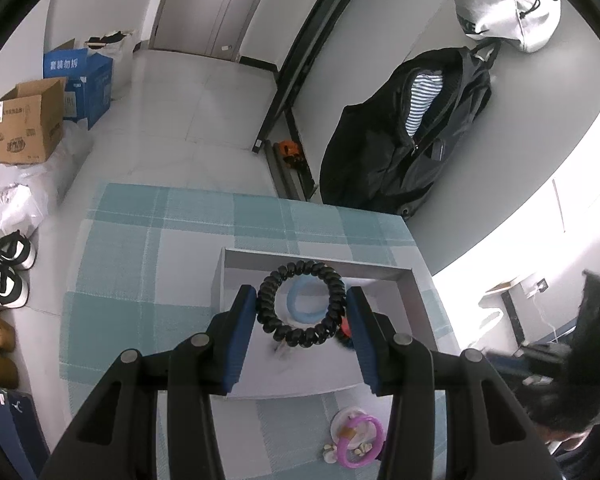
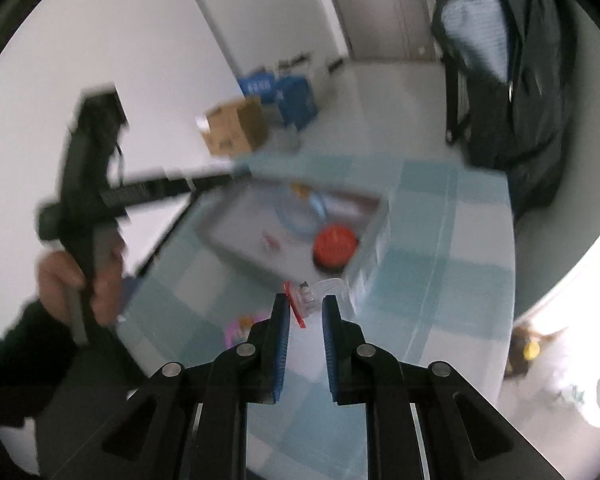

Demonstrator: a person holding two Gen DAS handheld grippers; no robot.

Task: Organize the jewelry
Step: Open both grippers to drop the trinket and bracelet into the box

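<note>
The left hand-held gripper point(image 1: 302, 300) clamps a black spiral hair tie point(image 1: 302, 300) above the grey tray point(image 1: 414, 292); the right hand-held gripper point(image 2: 306, 306) has closed on a small clear packet point(image 2: 310, 296) with a red strip. Still out on the desk point(image 1: 140, 240): a pink ring point(image 1: 360, 442). Already in the tray: a blue ring point(image 1: 296, 298) and a red piece point(image 2: 335, 245). Roughly midway, I judge.

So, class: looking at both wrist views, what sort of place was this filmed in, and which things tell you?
Probably a lived-in room or hallway at home: shoes lined along the tiled floor, cardboard boxes by the wall, and a dark jacket hanging beside a small table with a checked cloth.
</note>
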